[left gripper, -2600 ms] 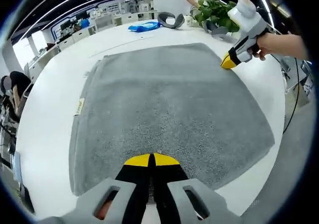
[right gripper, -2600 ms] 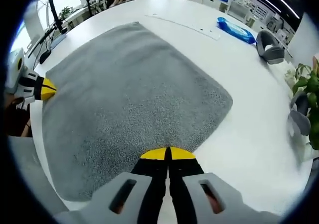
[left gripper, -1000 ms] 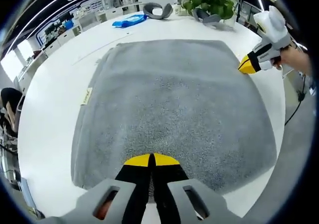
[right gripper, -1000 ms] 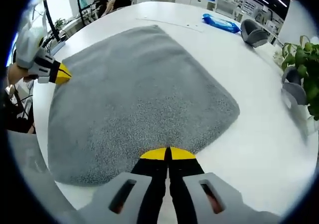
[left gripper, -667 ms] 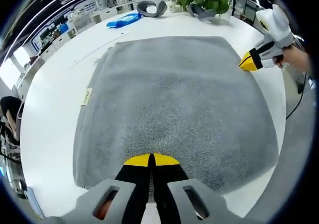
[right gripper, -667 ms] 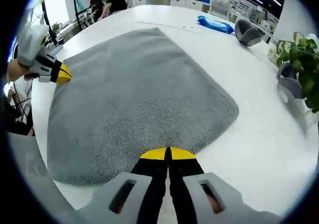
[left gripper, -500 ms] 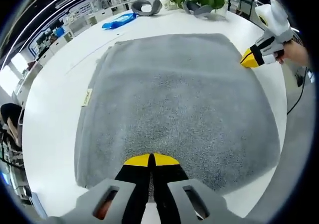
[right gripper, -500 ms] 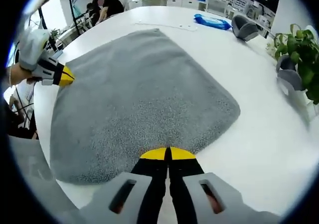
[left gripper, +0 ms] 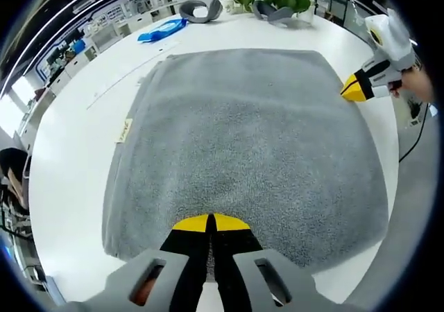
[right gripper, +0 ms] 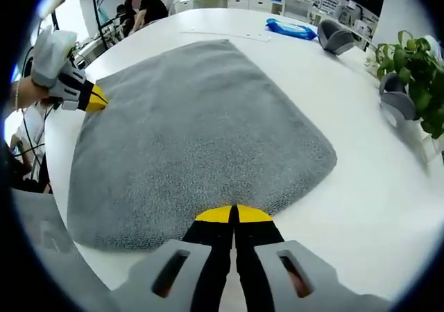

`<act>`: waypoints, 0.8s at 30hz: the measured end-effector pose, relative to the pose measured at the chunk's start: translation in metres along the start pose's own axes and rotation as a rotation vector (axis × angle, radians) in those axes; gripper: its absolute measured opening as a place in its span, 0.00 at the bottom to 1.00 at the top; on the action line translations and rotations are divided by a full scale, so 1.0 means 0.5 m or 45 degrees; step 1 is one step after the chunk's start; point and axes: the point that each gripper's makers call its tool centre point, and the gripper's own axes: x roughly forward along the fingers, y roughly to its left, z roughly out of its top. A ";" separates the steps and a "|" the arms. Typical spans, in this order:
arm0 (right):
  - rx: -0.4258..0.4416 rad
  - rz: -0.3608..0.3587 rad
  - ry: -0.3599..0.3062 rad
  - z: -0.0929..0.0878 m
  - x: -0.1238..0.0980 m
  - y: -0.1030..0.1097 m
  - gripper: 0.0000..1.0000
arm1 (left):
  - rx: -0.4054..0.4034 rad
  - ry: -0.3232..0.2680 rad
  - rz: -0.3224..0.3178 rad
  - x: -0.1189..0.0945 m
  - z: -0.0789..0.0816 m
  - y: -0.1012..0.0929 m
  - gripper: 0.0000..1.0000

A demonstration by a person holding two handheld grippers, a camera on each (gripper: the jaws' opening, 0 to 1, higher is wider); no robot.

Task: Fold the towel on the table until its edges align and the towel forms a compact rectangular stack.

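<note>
A grey towel (left gripper: 243,125) lies spread flat on the white table (left gripper: 69,139), with a small label (left gripper: 125,130) on its left edge. My left gripper (left gripper: 210,222) is shut, its yellow tips over the towel's near edge. In the right gripper view it is the left gripper (right gripper: 99,99), held by a hand, its tip touching the towel (right gripper: 201,118) at the left corner. My right gripper (right gripper: 232,215) is shut above the near edge. In the left gripper view the right gripper (left gripper: 347,90) has its tip at the towel's right edge. I see no cloth between either pair of jaws.
A blue packet (left gripper: 161,30) and a grey curved cushion (left gripper: 201,8) lie at the far side of the table. A potted plant (right gripper: 409,62) and another grey cushion (right gripper: 394,104) stand at the right. People (right gripper: 146,7) sit beyond the table (right gripper: 361,187).
Both cameras have shifted slightly over the towel. The left gripper's tip has closed in on the towel's left corner. The towel has stayed flat and both grippers have stayed shut.
</note>
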 end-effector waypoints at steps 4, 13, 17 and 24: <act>0.029 0.017 -0.017 -0.008 -0.004 0.002 0.00 | 0.038 0.011 -0.007 0.002 0.003 0.001 0.00; -0.166 -0.067 0.001 -0.017 -0.009 0.015 0.00 | 0.088 0.020 -0.001 0.010 0.017 0.006 0.00; -0.178 -0.085 0.004 -0.017 -0.008 0.013 0.00 | 0.086 0.033 -0.021 0.012 0.020 0.009 0.00; -0.169 -0.095 -0.002 -0.022 -0.012 0.013 0.00 | 0.062 0.013 -0.020 0.018 0.032 0.012 0.00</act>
